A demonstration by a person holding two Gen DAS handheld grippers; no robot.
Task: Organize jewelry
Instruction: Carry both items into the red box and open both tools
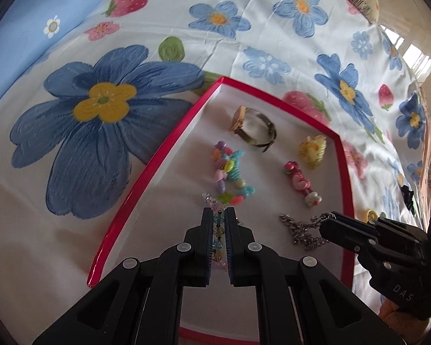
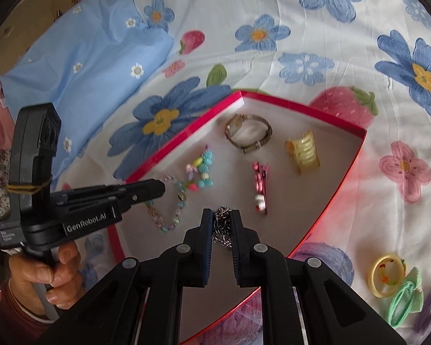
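A red-rimmed box (image 1: 146,172) (image 2: 186,135) with a pale floor lies on a flowered sheet. My left gripper (image 1: 218,215) (image 2: 158,187) is shut on a pastel bead chain (image 1: 218,233) (image 2: 166,221) that trails over the box floor. My right gripper (image 2: 221,215) (image 1: 330,218) is shut on a silver chain (image 2: 222,227) (image 1: 304,228), low over the box's near part. Inside the box lie a wristwatch (image 1: 252,125) (image 2: 248,133), a colourful bead bracelet (image 1: 230,172) (image 2: 199,169), a pink hair clip (image 1: 300,184) (image 2: 260,187) and a yellow claw clip (image 1: 311,149) (image 2: 303,152).
Hair ties lie on the sheet right of the box: a yellow one (image 2: 386,279), a green one (image 2: 405,299) and a purple one (image 2: 429,310). A blue pillow (image 2: 80,69) (image 1: 28,26) lies at the far left. The sheet's far right edge drops off.
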